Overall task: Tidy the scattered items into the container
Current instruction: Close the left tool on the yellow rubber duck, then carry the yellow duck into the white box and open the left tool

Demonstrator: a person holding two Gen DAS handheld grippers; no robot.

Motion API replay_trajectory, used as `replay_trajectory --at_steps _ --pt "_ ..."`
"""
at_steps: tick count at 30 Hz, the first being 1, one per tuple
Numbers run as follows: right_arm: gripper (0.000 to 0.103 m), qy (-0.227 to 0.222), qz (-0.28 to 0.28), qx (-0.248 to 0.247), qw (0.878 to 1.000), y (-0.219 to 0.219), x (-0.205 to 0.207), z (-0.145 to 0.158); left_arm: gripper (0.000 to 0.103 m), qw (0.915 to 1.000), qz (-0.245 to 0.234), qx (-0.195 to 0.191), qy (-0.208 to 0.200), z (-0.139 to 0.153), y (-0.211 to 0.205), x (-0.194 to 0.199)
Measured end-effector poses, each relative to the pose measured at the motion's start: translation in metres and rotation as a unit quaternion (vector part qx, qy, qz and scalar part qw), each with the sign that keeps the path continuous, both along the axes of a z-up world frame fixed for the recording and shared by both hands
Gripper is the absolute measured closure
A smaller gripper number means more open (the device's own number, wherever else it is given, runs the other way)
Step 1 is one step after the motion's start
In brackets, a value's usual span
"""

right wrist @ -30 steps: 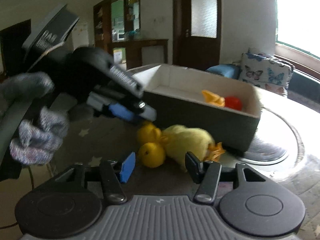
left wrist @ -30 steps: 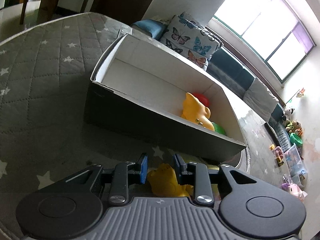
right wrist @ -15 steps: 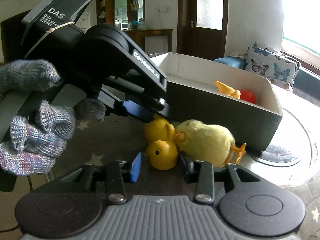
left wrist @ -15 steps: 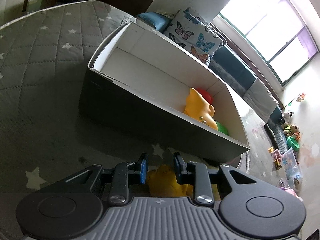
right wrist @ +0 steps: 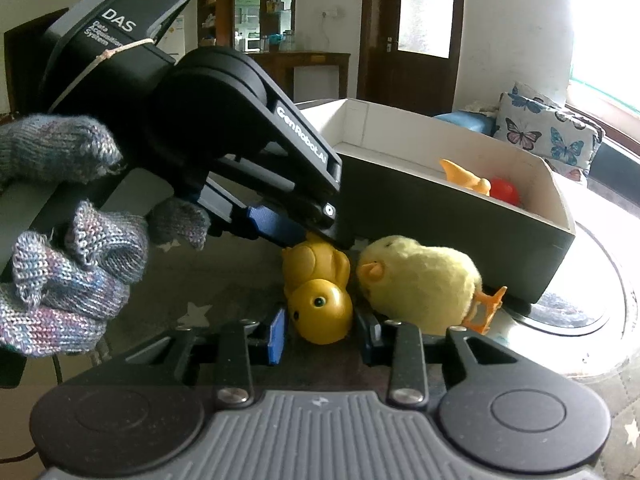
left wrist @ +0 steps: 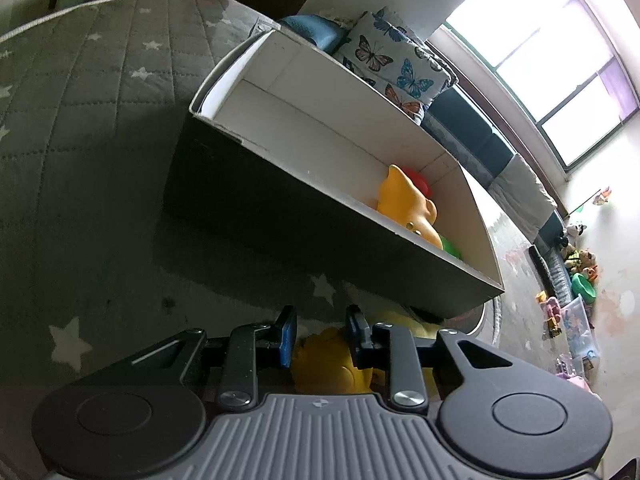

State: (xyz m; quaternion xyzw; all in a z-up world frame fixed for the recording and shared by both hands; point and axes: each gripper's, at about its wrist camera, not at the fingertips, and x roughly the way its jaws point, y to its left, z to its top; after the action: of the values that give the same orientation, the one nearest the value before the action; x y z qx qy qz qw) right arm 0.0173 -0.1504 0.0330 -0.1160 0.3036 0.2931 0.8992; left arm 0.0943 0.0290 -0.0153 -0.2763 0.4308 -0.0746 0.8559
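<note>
In the right wrist view, "DAS" is printed in white on the black box (right wrist: 116,36) mounted atop the left claw (right wrist: 308,236), with "Data Acquisition System" in smaller letters beneath it. "GenRobot.AI" is printed in white along the claw's black arm (right wrist: 302,134). No other text can be read

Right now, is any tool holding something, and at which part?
The left tool grips the yellow rubber duck at its body end. The right tool brackets its head, grip uncertain.

Yellow rubber duck (right wrist: 318,284) lies beside plush chick (right wrist: 420,284) — both outside the box (right wrist: 440,216).
</note>
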Motion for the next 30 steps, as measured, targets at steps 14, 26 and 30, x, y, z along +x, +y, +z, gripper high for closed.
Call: replay_trajectory --at_steps 14,26,30 --pt "0.069 -0.044 0.019 0.007 0.999 0.003 -0.012 0.029 0.081 0.9989 0.012 -0.012 -0.043 0.033 0.01 -0.02" --pt "0.069 -0.1 0.02 0.013 0.995 0.007 0.018 0.068 0.081 0.995 0.021 -0.011 -0.097 0.076 0.009 0.017" --pt "0.069 -0.096 0.017 0.018 0.995 0.007 0.042 0.071 0.082 0.9949 0.02 -0.005 -0.099 0.079 0.008 0.038"
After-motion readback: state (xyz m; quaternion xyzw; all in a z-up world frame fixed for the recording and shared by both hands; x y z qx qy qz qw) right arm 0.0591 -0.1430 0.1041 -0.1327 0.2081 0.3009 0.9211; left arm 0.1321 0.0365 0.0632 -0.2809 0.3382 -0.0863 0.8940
